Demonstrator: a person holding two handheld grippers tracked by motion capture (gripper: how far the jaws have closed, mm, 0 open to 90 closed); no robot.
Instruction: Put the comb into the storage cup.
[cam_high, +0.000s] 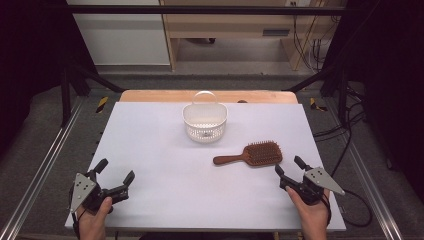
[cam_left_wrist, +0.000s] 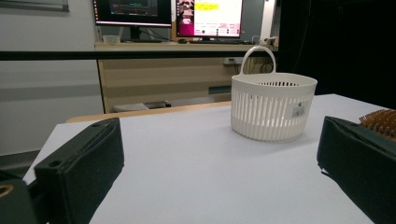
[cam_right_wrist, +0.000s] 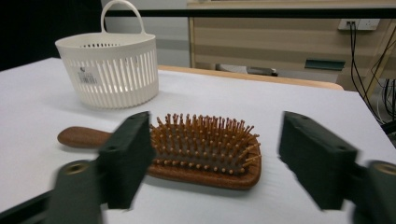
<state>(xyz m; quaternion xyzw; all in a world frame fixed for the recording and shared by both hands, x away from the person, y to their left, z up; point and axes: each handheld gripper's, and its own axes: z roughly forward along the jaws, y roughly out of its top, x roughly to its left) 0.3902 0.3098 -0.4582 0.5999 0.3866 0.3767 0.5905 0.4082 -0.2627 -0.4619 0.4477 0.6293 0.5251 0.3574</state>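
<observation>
**Hairbrush lies free near the right edge, both tools spread wide**

The wooden hairbrush (cam_high: 251, 154) lies flat on the white tabletop (cam_high: 165, 150), bristles up, toward the right edge and a little nearer the person than the middle. Its handle points toward the left edge; its paddle head is just beyond the right tool (cam_high: 288, 167), apart from it. In the right gripper view the brush head (cam_right_wrist: 205, 149) sits between the two black jaws, which stand wide apart and touch nothing.

The left tool (cam_high: 115, 171) rests near the front left corner, released too, jaws spread with only bare tabletop between them. Nothing lies between either tool and the brush.

A white slotted basket (cam_high: 204, 121) with an upright loop handle stands near the middle of the far edge, well apart from the brush. Its inside looks empty in the high view. A small label (cam_right_wrist: 86, 76) is stuck on its wall.

Beyond the far edge stand a wooden desk (cam_left_wrist: 163, 74) and two lit monitors (cam_left_wrist: 209, 17).
</observation>
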